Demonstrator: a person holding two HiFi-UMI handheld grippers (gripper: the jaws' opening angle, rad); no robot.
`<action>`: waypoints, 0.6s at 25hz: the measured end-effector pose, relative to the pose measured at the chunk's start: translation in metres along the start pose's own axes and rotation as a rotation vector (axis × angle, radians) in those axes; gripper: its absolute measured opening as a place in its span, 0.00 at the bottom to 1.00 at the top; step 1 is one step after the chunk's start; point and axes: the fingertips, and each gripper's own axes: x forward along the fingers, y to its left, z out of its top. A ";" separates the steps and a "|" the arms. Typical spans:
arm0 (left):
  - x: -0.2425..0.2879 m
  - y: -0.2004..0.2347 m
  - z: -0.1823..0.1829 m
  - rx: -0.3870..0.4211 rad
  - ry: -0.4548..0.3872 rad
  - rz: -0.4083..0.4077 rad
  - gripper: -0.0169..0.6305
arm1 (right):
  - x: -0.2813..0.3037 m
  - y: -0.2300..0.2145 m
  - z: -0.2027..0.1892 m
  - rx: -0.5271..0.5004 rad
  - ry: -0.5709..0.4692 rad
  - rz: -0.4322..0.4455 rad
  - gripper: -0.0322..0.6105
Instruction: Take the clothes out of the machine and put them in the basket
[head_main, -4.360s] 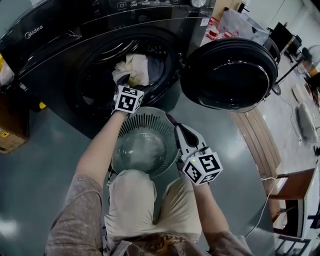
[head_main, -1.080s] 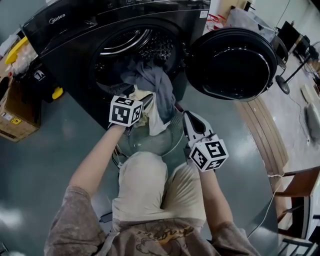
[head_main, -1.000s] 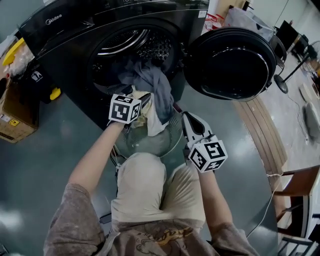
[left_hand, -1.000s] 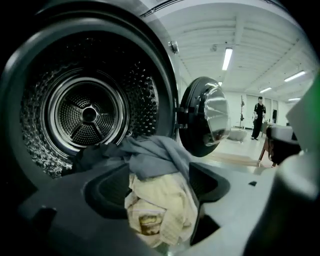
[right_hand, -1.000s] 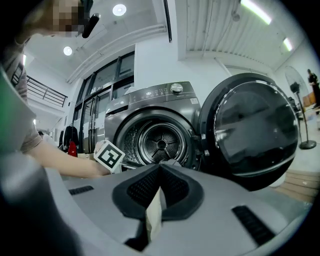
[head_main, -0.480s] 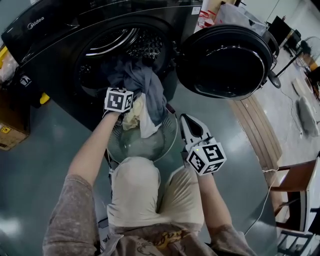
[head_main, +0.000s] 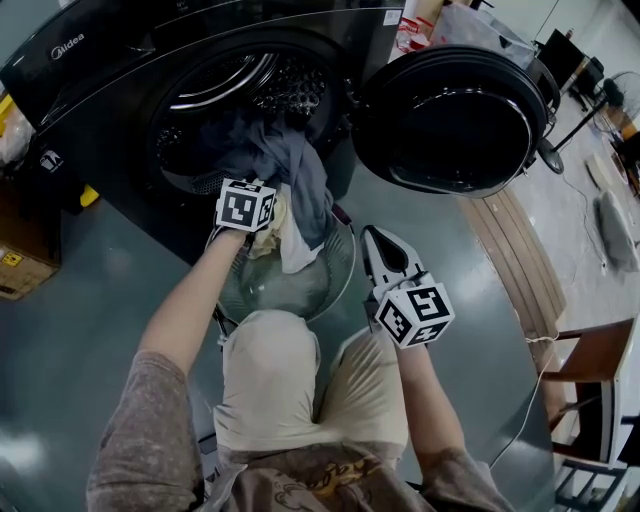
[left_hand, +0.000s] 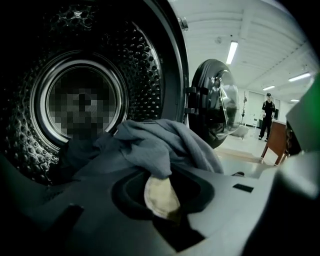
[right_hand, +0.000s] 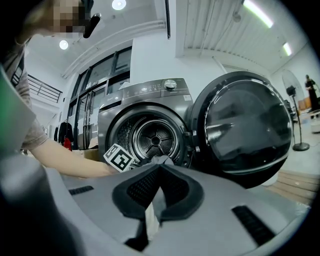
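Our left gripper, whose jaws have just been closing, pinches the cream cloth at the drum mouth. The grey garment draped over it may drag out and miss the basket. Our right gripper, jaws together, sits at the rim.

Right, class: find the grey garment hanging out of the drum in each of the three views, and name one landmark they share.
Head view: grey garment, upper centre, draped out of the drum.
Left gripper view: garment, centre, large, spilling over the drum's lip.
Right gripper view: garment, centre, small, at the bottom of the drum mouth.
Shared landmark: the open round door, right of the garment in every view.
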 end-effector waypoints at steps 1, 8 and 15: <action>-0.002 -0.003 0.001 0.000 -0.002 -0.001 0.15 | -0.001 0.000 0.000 0.000 -0.001 0.001 0.05; -0.039 -0.032 0.011 0.003 -0.028 -0.045 0.11 | -0.008 0.002 0.004 -0.005 -0.012 0.019 0.05; -0.090 -0.055 0.002 -0.018 -0.042 -0.080 0.11 | -0.008 0.011 0.007 -0.003 -0.025 0.049 0.05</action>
